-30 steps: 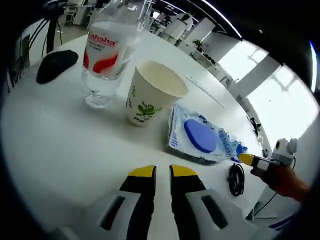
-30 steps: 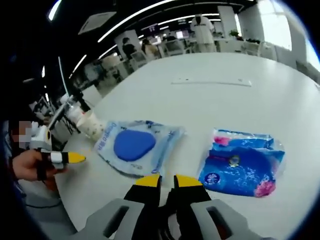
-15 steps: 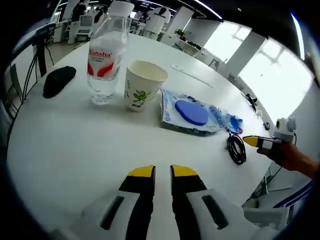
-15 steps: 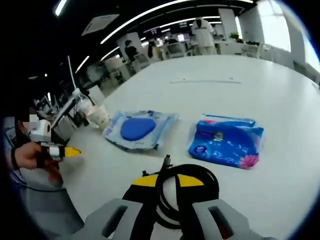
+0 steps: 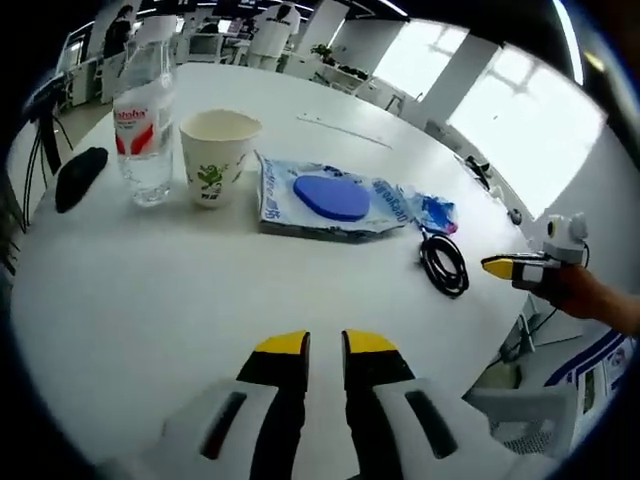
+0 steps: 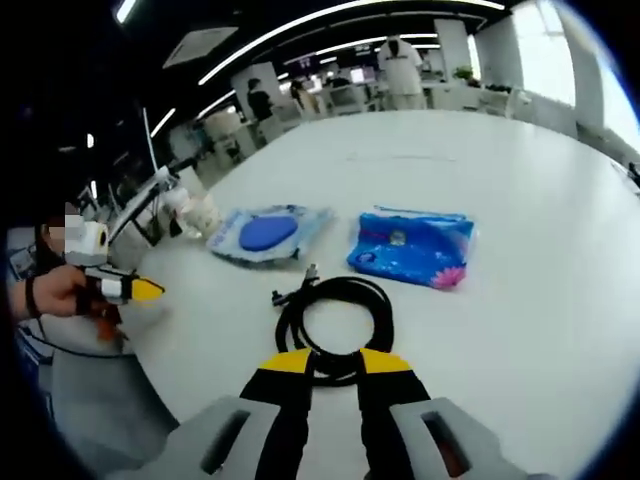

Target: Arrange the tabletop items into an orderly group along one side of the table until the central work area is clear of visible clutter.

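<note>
- A row of items ran along the far part of the white table [image 5: 150, 300] in the left gripper view: water bottle [image 5: 143, 120], paper cup [image 5: 218, 155], clear pouch with a blue oval pad [image 5: 335, 200], then a coiled black cable [image 5: 445, 265].
- The bottle stood upright just beside the cup; the cup stood upright and open, close to the pouch's edge.
- The pouch lay flat; a blue packet [image 5: 432, 212] showed just past its far end, near the cable.
- A black mouse-like object [image 5: 80, 178] lay near the table edge, on the other side of the bottle.
- Left gripper [image 5: 325, 345]: jaws nearly together with a thin gap, nothing held, over bare table well apart from the row.
- Right gripper [image 6: 335, 360]: jaws a little apart, nothing between them; whether the tips touched the cable loop just ahead cannot be told.
- In the right gripper view, the blue packet lay flat beyond the cable, with the pouch to its left.
- Nothing lay between either gripper and the items.
- Writing: the bottle label was red and white, lettering too blurred to read; the cup carried a green print; the pouch text was not legible.
- Office desks [image 5: 230, 30] and bright windows [image 5: 520, 120] stood beyond the table.
</note>
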